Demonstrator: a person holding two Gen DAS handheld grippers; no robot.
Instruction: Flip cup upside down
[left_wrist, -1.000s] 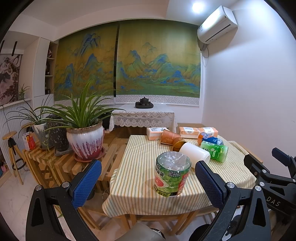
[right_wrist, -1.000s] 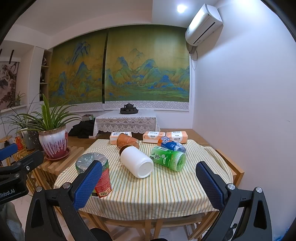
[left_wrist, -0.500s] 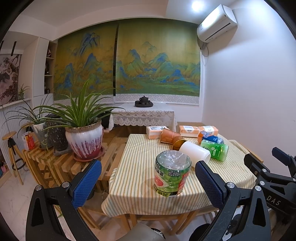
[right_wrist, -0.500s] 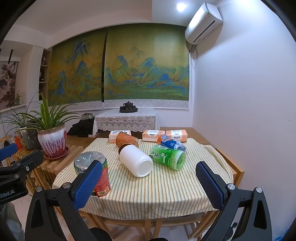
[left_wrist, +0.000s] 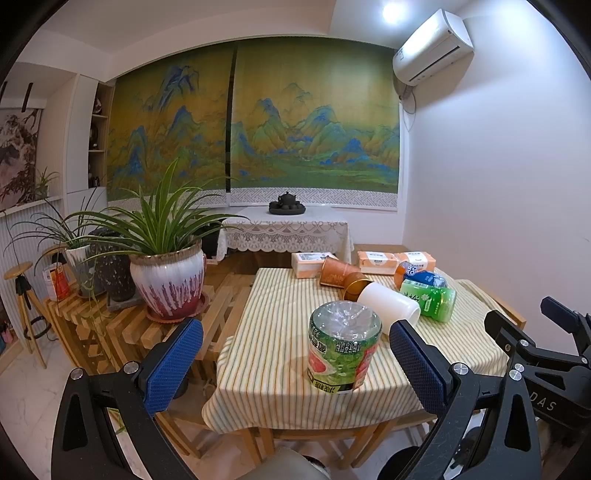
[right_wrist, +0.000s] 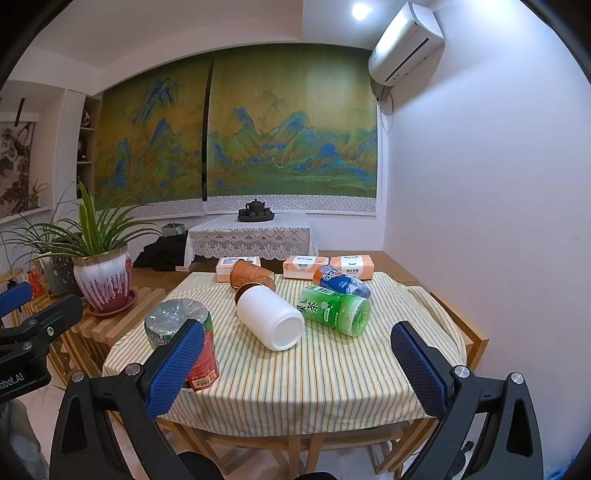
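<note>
Both my left gripper (left_wrist: 295, 365) and right gripper (right_wrist: 297, 363) hang wide open, empty, short of the table (right_wrist: 332, 387); white cup (right_wrist: 269, 319) lies sideways mid-table, base toward me, ready for grabbing

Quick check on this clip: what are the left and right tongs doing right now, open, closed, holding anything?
Left tongs: open, holding nothing, short of the table.
Right tongs: open, holding nothing, also short of the table.

Wooden table (right_wrist: 458, 325) under striped cloth (right_wrist: 332, 376), bearing one upright cup (left_wrist: 341, 350), toppled cups (right_wrist: 269, 317) and bottles (right_wrist: 334, 306), tissue packs (right_wrist: 301, 266).
</note>
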